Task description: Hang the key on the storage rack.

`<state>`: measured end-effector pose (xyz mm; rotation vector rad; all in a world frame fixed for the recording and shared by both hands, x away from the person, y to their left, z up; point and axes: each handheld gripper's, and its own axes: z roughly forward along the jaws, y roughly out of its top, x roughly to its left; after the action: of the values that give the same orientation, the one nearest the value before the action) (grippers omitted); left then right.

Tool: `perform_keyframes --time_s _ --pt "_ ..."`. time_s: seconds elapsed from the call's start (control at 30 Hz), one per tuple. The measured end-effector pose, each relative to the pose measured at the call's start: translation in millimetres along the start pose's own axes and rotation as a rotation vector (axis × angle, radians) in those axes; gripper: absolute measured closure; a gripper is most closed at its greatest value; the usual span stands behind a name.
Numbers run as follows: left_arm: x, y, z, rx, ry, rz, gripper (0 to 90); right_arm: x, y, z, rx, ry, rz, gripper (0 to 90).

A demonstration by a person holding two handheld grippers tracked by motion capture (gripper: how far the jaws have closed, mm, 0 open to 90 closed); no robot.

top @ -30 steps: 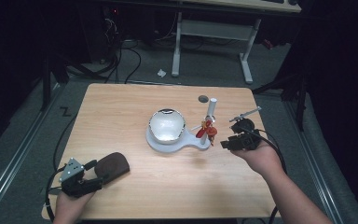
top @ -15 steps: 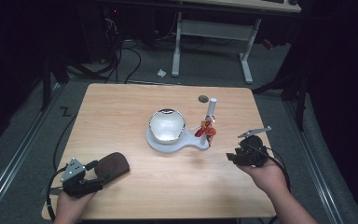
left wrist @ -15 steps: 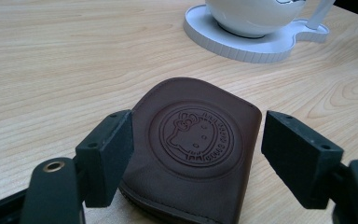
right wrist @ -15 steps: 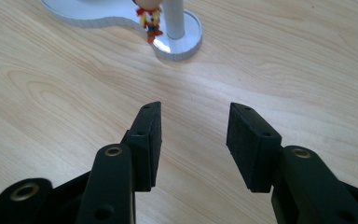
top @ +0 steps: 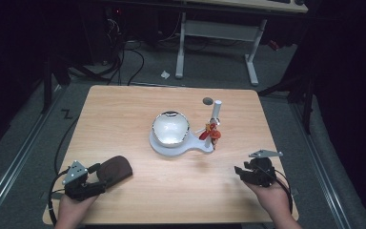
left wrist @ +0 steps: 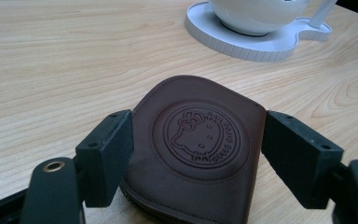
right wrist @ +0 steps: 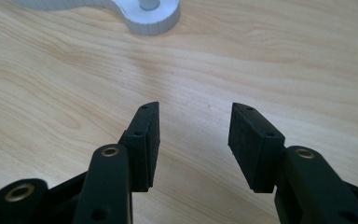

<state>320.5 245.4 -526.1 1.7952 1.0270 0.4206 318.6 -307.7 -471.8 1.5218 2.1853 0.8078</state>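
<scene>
Counts: 1 brown leather pouch (top: 115, 168) at 7 o'clock, 1 white bowl (top: 170, 128) at centre on 1 white stand (top: 198, 145), 1 red figure (top: 211, 133), 2 grippers at 6 o'clock.

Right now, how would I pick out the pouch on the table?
Start at the table's near left corner. The pouch lies flat there, between the left tongs. It is the one dark brown leather thing, stamped with a round cartoon-cat emblem.
</scene>
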Motion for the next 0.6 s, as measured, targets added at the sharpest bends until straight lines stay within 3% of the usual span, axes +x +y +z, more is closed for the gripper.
perform_keyframes --time_s 0.17,0.33,0.6 --pt "-3.7 2.3 3.0 0.000 0.001 0.012 25.4 2.3 -19.4 10.2 -0.047 -0.024 0.020 52.9" --pt "-4.6 4.6 3.8 -0.006 0.006 0.019 25.4 6.1 -31.7 8.6 -0.118 -0.040 0.023 52.5" --pt "0.1 6.2 1.4 -0.014 0.036 0.016 25.3 17.3 -53.0 4.8 -0.243 -0.078 -0.019 52.6"
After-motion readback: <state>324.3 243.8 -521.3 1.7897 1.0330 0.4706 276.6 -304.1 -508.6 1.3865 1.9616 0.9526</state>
